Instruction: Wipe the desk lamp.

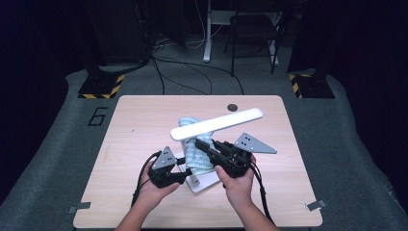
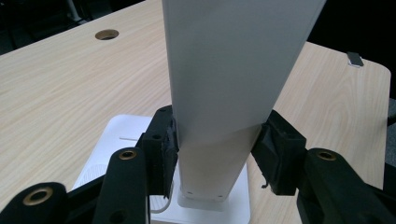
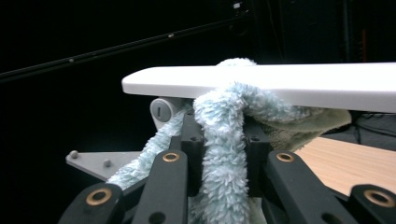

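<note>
A white desk lamp stands on the wooden table (image 1: 144,120), its long flat head (image 1: 216,123) slanting over the middle and its square base (image 1: 202,184) near the front. My left gripper (image 1: 185,167) is shut on the lamp's upright post (image 2: 224,93), its pads pressing both sides just above the base (image 2: 116,140). My right gripper (image 1: 204,144) is shut on a fluffy light-blue cloth (image 3: 224,140). The cloth (image 1: 197,155) drapes over and under the lamp head (image 3: 280,81) near its hinge (image 3: 161,111).
A round cable hole (image 1: 233,107) sits near the table's far edge. Behind the table are a chair (image 1: 255,24), floor cables (image 1: 192,72) and two stands with black-and-yellow striped feet (image 1: 101,86). Bare tabletop lies to the left and right of the lamp.
</note>
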A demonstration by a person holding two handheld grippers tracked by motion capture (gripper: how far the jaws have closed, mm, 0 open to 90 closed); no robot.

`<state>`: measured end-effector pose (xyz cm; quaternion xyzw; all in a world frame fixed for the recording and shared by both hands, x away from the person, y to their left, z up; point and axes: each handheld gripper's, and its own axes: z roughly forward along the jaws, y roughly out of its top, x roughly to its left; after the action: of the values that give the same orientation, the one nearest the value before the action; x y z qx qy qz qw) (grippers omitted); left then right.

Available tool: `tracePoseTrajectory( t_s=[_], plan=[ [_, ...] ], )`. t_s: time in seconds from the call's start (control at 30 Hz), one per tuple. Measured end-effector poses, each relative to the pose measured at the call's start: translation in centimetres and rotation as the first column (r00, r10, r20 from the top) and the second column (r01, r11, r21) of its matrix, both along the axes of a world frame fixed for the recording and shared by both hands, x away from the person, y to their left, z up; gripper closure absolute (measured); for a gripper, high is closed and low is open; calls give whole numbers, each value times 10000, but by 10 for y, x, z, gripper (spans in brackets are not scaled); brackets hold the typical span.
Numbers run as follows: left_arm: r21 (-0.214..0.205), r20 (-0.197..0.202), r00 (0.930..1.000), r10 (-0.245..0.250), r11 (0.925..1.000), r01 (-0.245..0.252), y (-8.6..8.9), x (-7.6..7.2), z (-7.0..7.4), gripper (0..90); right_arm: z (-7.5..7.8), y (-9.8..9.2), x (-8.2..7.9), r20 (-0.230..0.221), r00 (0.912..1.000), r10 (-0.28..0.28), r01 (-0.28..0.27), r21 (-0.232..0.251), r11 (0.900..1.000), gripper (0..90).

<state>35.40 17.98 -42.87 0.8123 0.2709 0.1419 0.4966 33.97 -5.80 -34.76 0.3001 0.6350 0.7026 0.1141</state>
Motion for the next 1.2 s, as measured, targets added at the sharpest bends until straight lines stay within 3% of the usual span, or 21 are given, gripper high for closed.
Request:
tracePoseTrajectory(
  t_s=[0.27, 0.37, 0.67, 0.87, 0.93, 1.1, 1.13, 1.2],
  plan=[
    [162, 51, 10000, -59, 9999, 58, 1, 1, 1, 527, -5, -14, 0, -15, 9967, -812, 812, 272, 9963, 764],
    [185, 45, 9999, -99, 9998, 98, 2, 1, 0, 527, -8, -25, 1, -100, 9911, -1326, 1329, 367, 9904, 763],
    [174, 58, 9999, -102, 9998, 101, 3, 1, 0, 527, -13, -47, 6, -228, 9802, -1968, 1976, 388, 9795, 763],
    [295, 76, 9993, -367, 9989, 364, 9, 3, 2, 528, -16, -67, 11, -396, 9673, -2505, 2519, 376, 9670, 762],
    [357, -95, 9985, -545, 9979, 548, 11, 4, 3, 528, -17, -74, 12, -459, 9604, -2748, 2766, 404, 9601, 762],
    [405, -9, 9973, -738, 9964, 738, 15, 6, 3, 528, -21, -89, 16, -518, 9459, -3202, 3222, 357, 9460, 762],
    [387, -145, 9960, -882, 9953, 887, 16, 7, 4, 528, -21, -89, 16, -518, 9459, -3202, 3222, 357, 9460, 762],
    [427, -19, 9962, -869, 9953, 869, 17, 8, 4, 528, -22, -93, 17, -533, 9408, -3347, 3367, 339, 9410, 762]
  ],
)
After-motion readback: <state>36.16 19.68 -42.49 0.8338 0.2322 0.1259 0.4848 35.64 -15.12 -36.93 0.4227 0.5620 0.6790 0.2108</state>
